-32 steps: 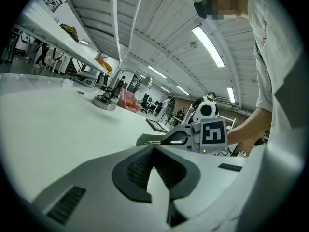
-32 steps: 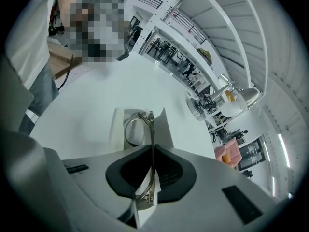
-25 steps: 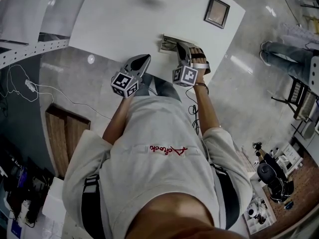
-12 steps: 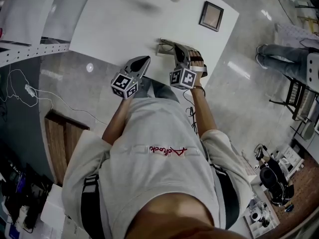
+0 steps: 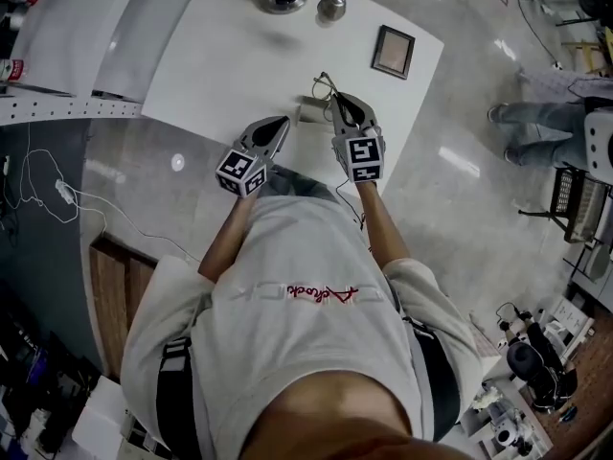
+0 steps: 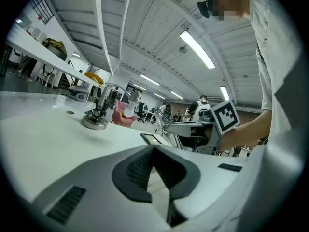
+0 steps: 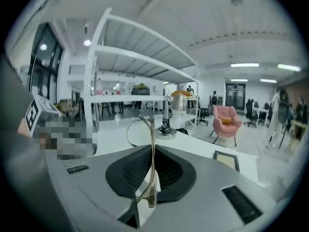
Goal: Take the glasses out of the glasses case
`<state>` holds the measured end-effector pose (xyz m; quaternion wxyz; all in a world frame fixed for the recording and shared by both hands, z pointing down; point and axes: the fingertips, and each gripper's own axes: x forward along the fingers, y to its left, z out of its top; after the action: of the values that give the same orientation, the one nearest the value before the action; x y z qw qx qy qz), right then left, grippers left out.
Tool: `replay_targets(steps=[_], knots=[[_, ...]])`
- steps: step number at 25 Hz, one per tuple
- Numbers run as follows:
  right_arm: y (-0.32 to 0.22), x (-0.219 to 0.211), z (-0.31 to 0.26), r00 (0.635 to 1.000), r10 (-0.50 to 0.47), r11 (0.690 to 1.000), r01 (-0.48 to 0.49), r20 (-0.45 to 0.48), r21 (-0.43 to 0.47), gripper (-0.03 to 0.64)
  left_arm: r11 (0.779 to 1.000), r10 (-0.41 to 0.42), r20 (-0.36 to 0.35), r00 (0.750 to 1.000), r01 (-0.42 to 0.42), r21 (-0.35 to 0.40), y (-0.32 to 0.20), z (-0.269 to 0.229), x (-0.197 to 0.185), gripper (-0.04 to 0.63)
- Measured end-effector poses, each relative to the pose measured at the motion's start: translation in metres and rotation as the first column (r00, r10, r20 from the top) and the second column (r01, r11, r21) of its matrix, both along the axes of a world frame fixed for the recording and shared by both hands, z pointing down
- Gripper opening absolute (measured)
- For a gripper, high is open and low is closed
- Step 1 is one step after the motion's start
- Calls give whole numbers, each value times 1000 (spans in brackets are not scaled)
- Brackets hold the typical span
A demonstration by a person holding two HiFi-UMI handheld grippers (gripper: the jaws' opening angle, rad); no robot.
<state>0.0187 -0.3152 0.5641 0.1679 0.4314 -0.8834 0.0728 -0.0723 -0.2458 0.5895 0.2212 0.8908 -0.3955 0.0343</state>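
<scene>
White table [image 5: 230,56]; R tool [image 7: 153,147] pinches glasses [image 7: 152,164].

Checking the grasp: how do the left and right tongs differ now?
The right tongs are shut on the thin-framed glasses; the left tongs are shut and empty. The right tongs reach further over the table than the left tongs. Both are grey.

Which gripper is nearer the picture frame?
Right. The right gripper, shut on the glasses, is just below-left of the picture frame; the left gripper is farther left.
</scene>
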Motion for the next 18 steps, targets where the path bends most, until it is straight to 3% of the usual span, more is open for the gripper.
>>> replay_targets(steps=[3, 5, 18], knots=[[-3, 12, -14, 969, 62, 997, -51, 237, -50, 12, 1000, -7, 7, 1000, 7, 17, -4, -7, 4, -6], [-1, 19, -18, 942, 76, 996, -59, 326, -62, 12, 999, -7, 14, 1000, 7, 32, -6, -12, 8, -6], [35, 39, -14, 914, 35, 999, -17, 404, -49, 11, 997, -59, 47, 997, 57, 48, 13, -17, 28, -6]])
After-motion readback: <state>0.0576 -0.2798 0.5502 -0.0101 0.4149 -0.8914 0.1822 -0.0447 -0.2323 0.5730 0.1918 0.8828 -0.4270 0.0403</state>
